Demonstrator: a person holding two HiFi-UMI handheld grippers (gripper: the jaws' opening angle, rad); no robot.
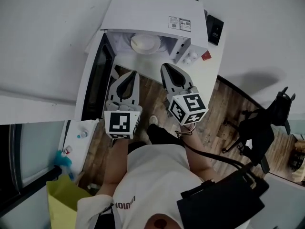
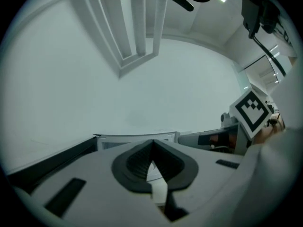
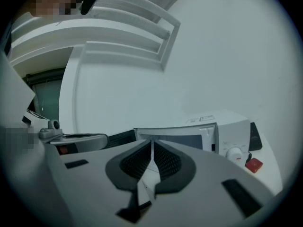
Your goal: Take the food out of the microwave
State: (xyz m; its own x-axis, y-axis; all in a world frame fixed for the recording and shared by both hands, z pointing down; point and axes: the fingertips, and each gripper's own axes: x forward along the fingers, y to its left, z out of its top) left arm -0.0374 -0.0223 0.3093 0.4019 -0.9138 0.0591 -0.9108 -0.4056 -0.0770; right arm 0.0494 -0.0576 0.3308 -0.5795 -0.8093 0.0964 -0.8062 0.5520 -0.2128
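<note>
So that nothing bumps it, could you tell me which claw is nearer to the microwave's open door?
Left. The left claw sits just beside the door; the right claw is farther off, toward the knobs.

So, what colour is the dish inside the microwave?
The dish is white, clearest in head view.

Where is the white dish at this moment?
In the head view, the white dish sits inside the open microwave at top centre, with the door swung open on its left and the knobs on its right.
</note>
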